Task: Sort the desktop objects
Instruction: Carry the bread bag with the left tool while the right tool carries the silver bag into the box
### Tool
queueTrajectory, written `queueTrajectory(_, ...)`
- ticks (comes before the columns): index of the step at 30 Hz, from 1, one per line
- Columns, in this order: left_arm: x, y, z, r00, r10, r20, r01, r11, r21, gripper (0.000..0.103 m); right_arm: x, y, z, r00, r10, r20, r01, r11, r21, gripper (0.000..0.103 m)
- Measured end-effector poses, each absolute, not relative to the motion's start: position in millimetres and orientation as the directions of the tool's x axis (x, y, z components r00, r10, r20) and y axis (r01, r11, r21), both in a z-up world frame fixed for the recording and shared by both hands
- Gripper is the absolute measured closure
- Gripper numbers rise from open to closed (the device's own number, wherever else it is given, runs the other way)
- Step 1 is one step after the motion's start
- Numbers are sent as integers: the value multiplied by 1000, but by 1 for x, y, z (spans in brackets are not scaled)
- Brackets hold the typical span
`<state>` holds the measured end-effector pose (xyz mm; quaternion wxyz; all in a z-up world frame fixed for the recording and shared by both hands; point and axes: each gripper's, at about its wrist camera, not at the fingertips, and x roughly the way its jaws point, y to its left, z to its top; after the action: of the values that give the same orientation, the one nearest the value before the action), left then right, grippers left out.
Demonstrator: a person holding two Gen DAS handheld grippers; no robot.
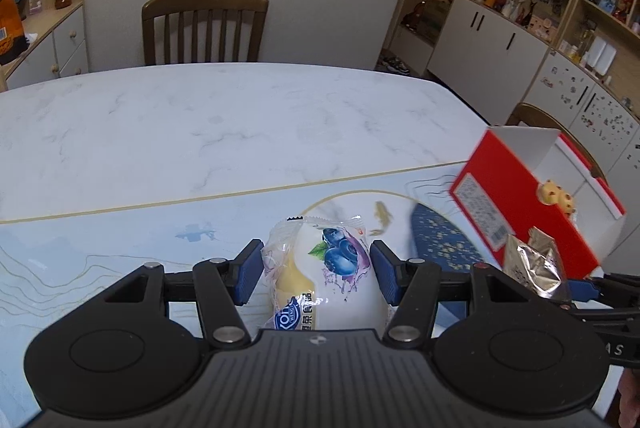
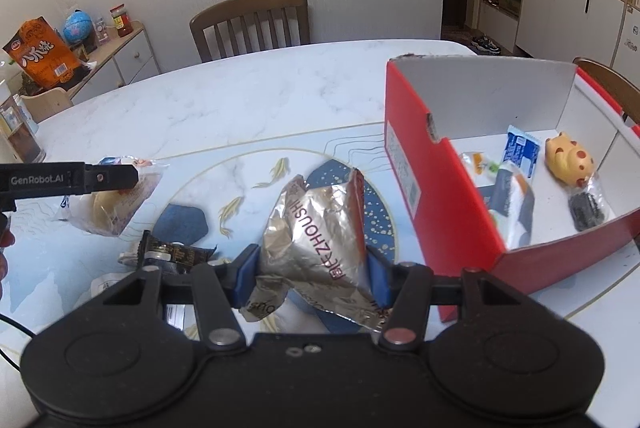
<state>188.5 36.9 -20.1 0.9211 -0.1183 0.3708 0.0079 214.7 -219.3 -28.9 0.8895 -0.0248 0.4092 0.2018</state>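
Note:
My left gripper (image 1: 316, 268) is shut on a clear bread packet with a blueberry print (image 1: 324, 268), held above the patterned mat; the same packet shows in the right wrist view (image 2: 108, 199). My right gripper (image 2: 312, 268) is shut on a crumpled silver foil snack bag (image 2: 320, 228), held above the mat left of the red box (image 2: 440, 187). That bag also shows at the right of the left wrist view (image 1: 536, 264), in front of the red box (image 1: 520, 203). The box holds several small packets and a yellow toy (image 2: 568, 155).
A dark wrapped snack (image 2: 176, 252) and a white packet (image 2: 104, 284) lie on the mat near my right gripper. The marble table (image 1: 200, 131) stretches beyond. Wooden chairs (image 1: 204, 27) stand at the far side and right end. Cabinets line the walls.

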Motion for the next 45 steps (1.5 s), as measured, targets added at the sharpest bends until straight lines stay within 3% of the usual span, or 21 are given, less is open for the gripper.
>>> queueTrajectory(21,173,-22,47,747,-141,-649,7,979,-204,46,214,-270,41,626,403,-668,-414,897,153,48)
queueTrajectory(45,228,-136,70,745,-222,-629,100,969,-224,46,265,-373,60,652,371,-661,-398,910,119,48)
